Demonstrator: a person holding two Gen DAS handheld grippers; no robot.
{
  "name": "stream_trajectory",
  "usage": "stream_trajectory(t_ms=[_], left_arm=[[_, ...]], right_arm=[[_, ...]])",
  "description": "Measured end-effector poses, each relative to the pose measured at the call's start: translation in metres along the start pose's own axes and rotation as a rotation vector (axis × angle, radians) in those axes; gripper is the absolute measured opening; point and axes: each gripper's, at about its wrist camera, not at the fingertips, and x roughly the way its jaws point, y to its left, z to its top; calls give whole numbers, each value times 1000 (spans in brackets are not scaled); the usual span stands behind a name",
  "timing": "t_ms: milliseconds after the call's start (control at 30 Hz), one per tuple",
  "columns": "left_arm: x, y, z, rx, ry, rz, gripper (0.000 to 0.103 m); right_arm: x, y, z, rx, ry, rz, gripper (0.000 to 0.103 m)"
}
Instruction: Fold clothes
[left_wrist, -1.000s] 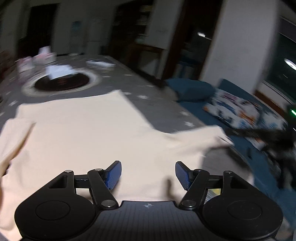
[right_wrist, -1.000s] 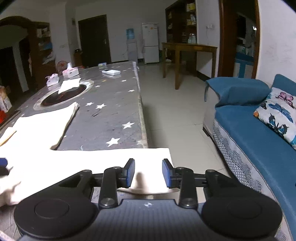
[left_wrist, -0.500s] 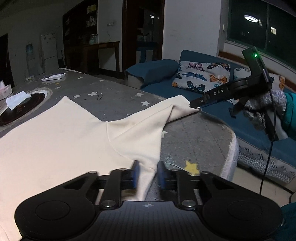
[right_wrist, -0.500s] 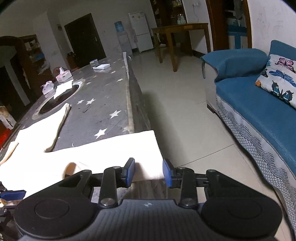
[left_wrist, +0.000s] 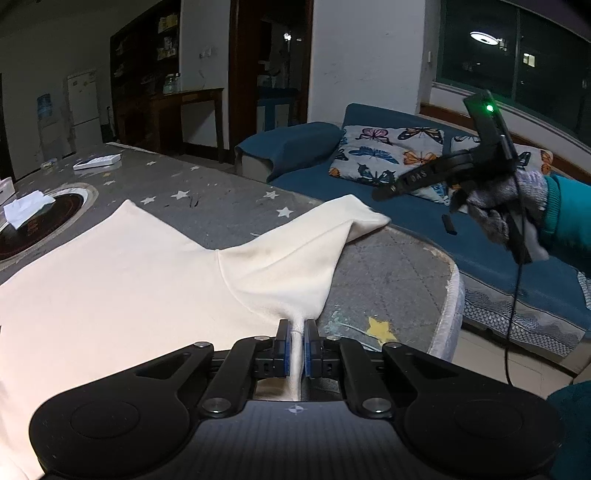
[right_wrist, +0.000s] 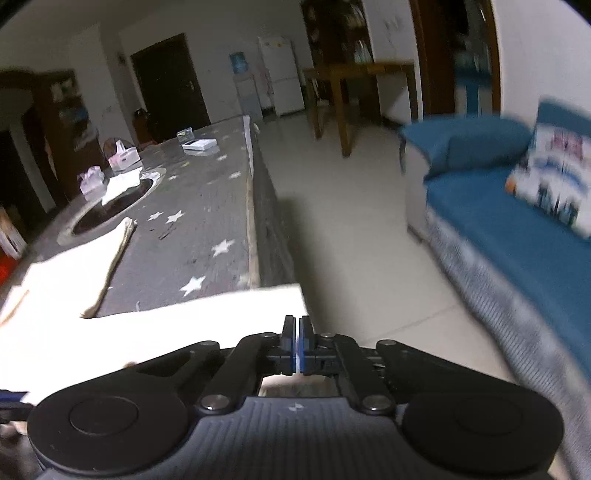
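Note:
A cream garment (left_wrist: 122, 273) lies spread on the grey star-patterned table (left_wrist: 221, 210). My left gripper (left_wrist: 294, 332) is shut on a pinched fold of the garment's near edge. The sleeve (left_wrist: 317, 243) stretches to the right toward my right gripper (left_wrist: 380, 194), seen from the side near its raised end; contact is unclear there. In the right wrist view my right gripper (right_wrist: 296, 332) is shut on the sleeve's cuff edge (right_wrist: 207, 314), held off the table's corner. The garment's body (right_wrist: 70, 266) lies further left.
A round dark inset (left_wrist: 37, 221) with white tissues (left_wrist: 26, 208) sits far on the table. A white box (left_wrist: 98, 161) lies beyond. A blue sofa (left_wrist: 424, 221) with butterfly cushions (left_wrist: 384, 151) stands right of the table edge (left_wrist: 450, 295). Tiled floor (right_wrist: 351, 221) lies between.
Both grippers have closed on the garment: the left on the near edge fold, the right on the sleeve cuff. The right gripper has lifted the sleeve end slightly.

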Motion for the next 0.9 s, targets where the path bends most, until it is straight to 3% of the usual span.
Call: stream_trajectory(t_ms=[67,200,300,467,500,533,567,667,800,900], left_arm=[[0,-1,0,11,0,-9,7],[4,-3,-5,31,26,-23,8],[3,-3,-4,36,25,-26,8],[4,-2,-4,35,28,-25,8],[4,-2,-4,35,29,-24,8],[4,-2,-3,35,29,-24,8],[4,-2,-3,36,29,-24,8],[4,-1,-3,37,30,-25,8],[5,0,-3,35,30,-38,8],[5,1,-4,36,32,-50,8]], right_arm=[[0,-2,4,16,-3,0,4],[2,-17,2,108,16,27,26],[4,-26,-5,158,43,58,35],[11,-38,-19,249,85,137,34],[11,-37,-19,242,79,131,26],[10,-35,-18,228,68,120,9],[8,-32,-15,206,56,109,6],[2,-19,-6,116,12,72,4],[-15,3,9,-51,-113,-20,4],[-10,8,13,-106,-106,-58,4]])
